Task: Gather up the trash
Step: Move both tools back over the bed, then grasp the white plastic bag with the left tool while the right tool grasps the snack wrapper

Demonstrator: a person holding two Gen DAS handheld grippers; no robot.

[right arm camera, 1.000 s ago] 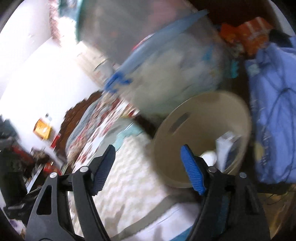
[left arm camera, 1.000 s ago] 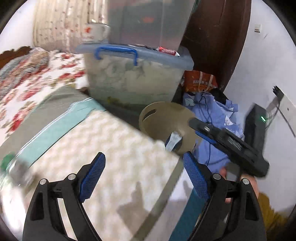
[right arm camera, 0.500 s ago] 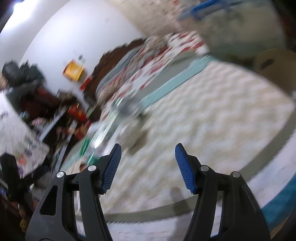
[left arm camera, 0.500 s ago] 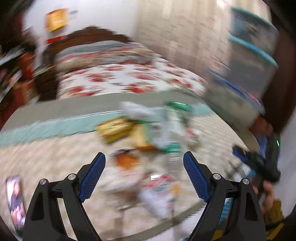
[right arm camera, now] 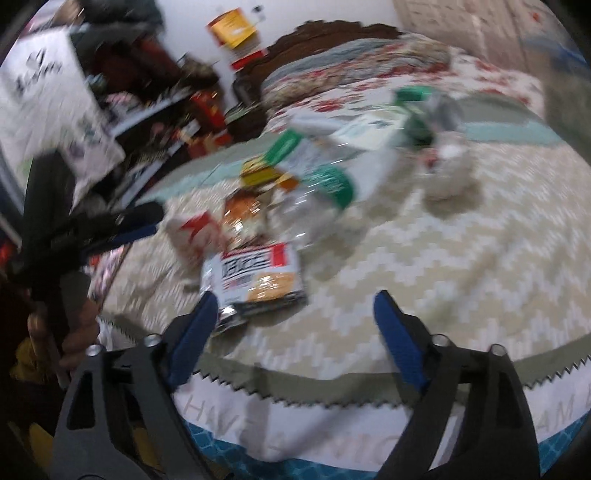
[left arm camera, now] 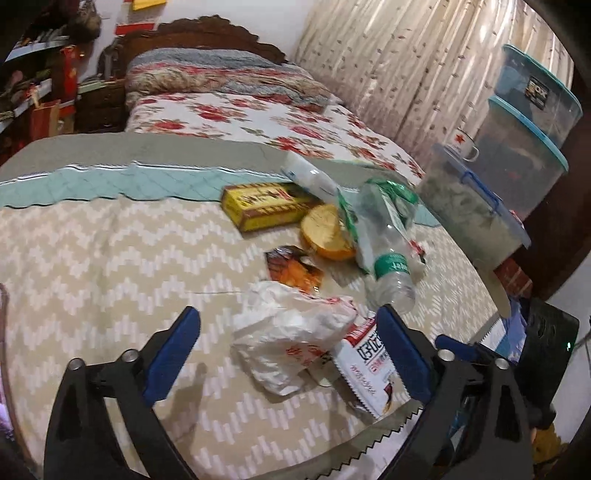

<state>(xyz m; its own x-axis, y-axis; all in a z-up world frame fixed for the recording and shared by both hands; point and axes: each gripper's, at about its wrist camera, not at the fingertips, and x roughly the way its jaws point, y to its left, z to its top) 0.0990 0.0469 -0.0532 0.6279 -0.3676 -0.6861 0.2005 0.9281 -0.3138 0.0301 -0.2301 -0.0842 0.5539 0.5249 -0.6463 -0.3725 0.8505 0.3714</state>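
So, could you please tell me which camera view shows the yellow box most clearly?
The left wrist view: the yellow box lies sharp and largely unobstructed on the bedspread. The right wrist view is motion-blurred, showing only a yellow smear behind other trash.

Bed under beige zigzag blanket ahead, floral quilt and dark carved headboard beyond, pale patterned curtain far right, stacked plastic storage bins right, cluttered shelves far left.
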